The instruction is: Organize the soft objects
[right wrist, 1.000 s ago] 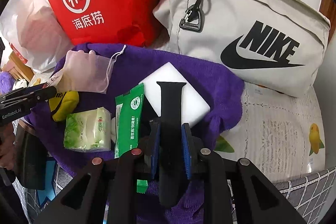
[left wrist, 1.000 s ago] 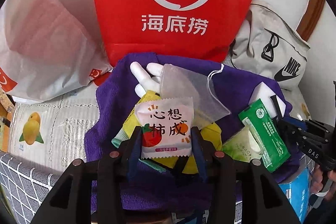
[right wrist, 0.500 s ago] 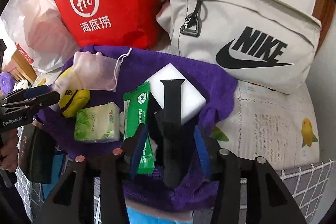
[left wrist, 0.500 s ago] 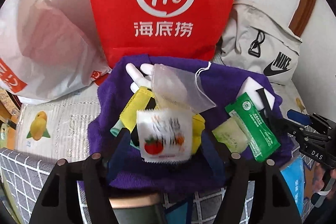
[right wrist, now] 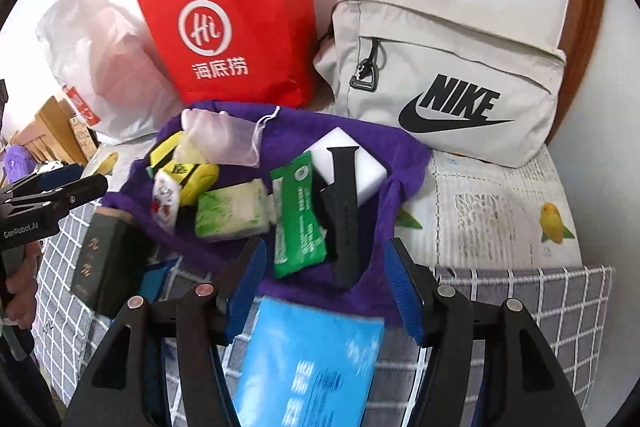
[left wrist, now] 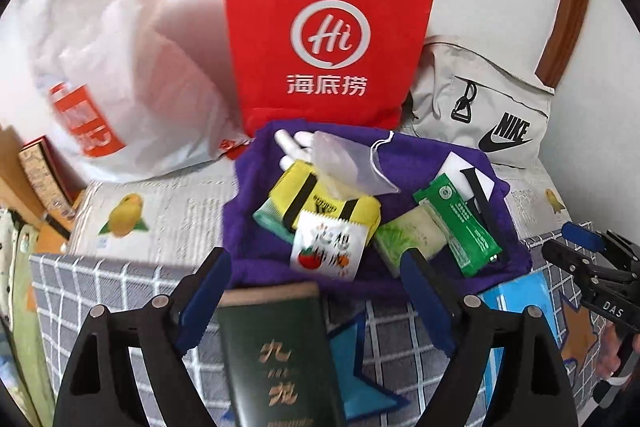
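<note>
A purple cloth holds several soft items: a white snack packet with a tomato, a yellow pouch, a mesh drawstring bag, a pale green tissue pack, a green sachet, a black strap and a white sponge. My left gripper is open and empty, short of the packet. My right gripper is open and empty, near the strap's lower end.
A red paper bag, a white plastic bag and a grey Nike bag stand behind the cloth. A dark green box and a blue pack lie on the checked cover in front.
Both grippers have opened and pulled back. The left let go of the snack packet; the right let go of the black strap. Both items now lie on the cloth.
</note>
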Available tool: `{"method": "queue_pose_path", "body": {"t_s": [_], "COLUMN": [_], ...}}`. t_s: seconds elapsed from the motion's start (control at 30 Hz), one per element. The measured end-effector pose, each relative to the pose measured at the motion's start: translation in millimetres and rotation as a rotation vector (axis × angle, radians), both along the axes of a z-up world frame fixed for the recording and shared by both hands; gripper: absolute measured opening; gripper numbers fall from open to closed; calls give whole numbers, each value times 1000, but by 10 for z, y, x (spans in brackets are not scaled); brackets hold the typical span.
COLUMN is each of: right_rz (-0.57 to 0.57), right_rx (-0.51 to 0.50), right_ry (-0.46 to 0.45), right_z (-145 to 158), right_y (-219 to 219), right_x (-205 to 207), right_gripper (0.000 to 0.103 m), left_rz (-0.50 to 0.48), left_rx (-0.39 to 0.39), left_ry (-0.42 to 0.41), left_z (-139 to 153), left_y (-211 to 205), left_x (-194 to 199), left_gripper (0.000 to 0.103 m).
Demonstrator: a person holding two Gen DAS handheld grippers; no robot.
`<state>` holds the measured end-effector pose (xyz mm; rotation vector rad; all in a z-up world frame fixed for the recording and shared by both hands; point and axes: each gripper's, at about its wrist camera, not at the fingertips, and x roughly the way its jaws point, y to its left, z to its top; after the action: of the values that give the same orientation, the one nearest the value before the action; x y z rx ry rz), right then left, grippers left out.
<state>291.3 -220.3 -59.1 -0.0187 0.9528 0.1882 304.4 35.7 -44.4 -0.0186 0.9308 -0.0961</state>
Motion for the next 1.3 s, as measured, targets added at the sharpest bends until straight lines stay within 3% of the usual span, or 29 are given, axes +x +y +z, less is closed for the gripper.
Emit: {"method": "queue_pose_path", "body": {"t_s": [0.2,0.27,0.47,0.77,1.0,1.3], "right_rz": [2,-5,-25,-18,-15,-15], "right_rx": [2,8,25,9,20,23], "right_ry": [-33,-46,-69,-68,-80,-84], "right_z": [172,223,309,271,349,439], "right_y": [104,122,156,253,256,249], "right_x": [-396,-520,-916,-1379,-1583,-1682], "right_gripper": [63,69,79,85,87,87], "left_rz": [3,7,11,-4,12,16], "left_rx": [16,25,21,45,53,31], "left_ry": [1,-3,-17,-76,-140,-150], "left_z": [93,120,213,387,562,655], "left_y": [17,1,-59,-282,-385,-402], "left_x": [-398,-527,-936,-1502,-1778,-1876], "left_gripper": [94,96,96,96,96,96]}}
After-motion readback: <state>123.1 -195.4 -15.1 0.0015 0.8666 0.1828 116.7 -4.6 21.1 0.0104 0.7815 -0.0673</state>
